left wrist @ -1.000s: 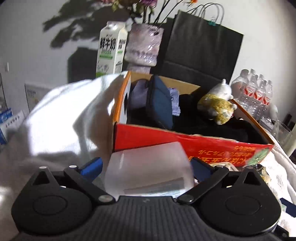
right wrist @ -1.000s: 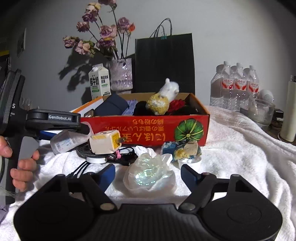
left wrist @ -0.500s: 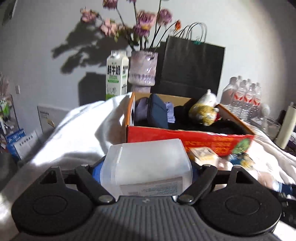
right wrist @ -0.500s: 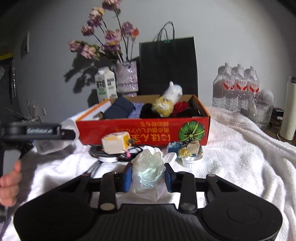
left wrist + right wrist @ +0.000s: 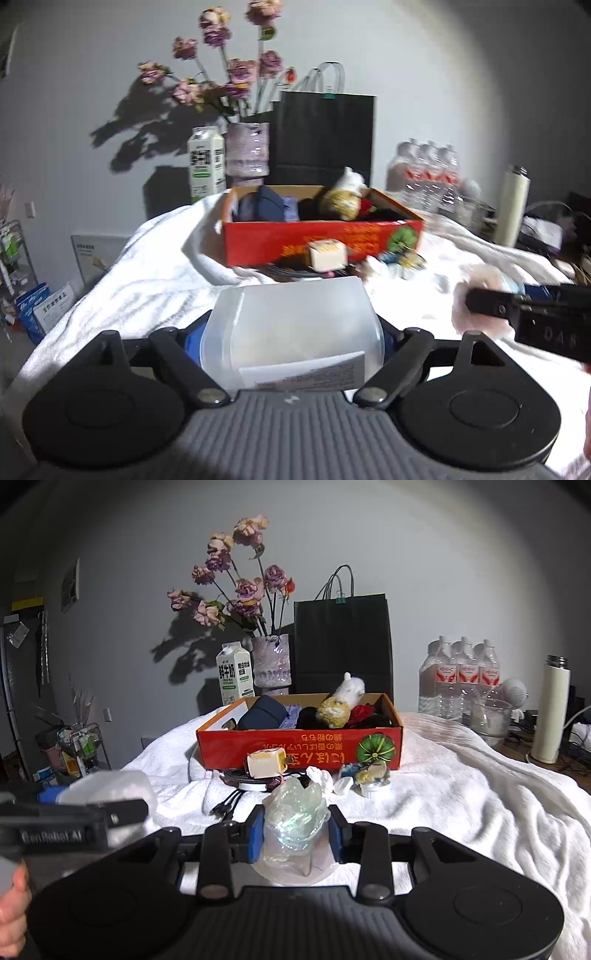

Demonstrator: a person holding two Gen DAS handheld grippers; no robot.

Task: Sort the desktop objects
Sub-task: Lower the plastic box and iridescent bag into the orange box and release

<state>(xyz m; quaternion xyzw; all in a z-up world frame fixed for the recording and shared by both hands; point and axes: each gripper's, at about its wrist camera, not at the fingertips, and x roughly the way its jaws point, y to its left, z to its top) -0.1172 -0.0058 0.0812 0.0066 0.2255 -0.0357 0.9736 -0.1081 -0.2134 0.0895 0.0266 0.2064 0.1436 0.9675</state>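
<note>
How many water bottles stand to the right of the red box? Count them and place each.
3 show clearly in the right wrist view, side by side: left, middle, right. More may stand hidden behind them.

A tall black paper shopping bag (image 5: 342, 642) with thin loop handles is standing against the grey wall behind the table. Just to its left, a clear textured glass vase (image 5: 270, 661) is holding dried pink and purple roses (image 5: 236, 587), which are casting a shadow on the wall. A white milk carton with green print (image 5: 235, 677) is standing beside the vase. To the right, a shrink-wrapped pack of clear plastic water bottles with red labels (image 5: 460, 681) is sitting near a cream cylindrical flask with a metal top (image 5: 550, 709). A wide clear glass jar (image 5: 489, 718) is resting between them. A white fluffy blanket (image 5: 461, 794) is covering the table.
</note>
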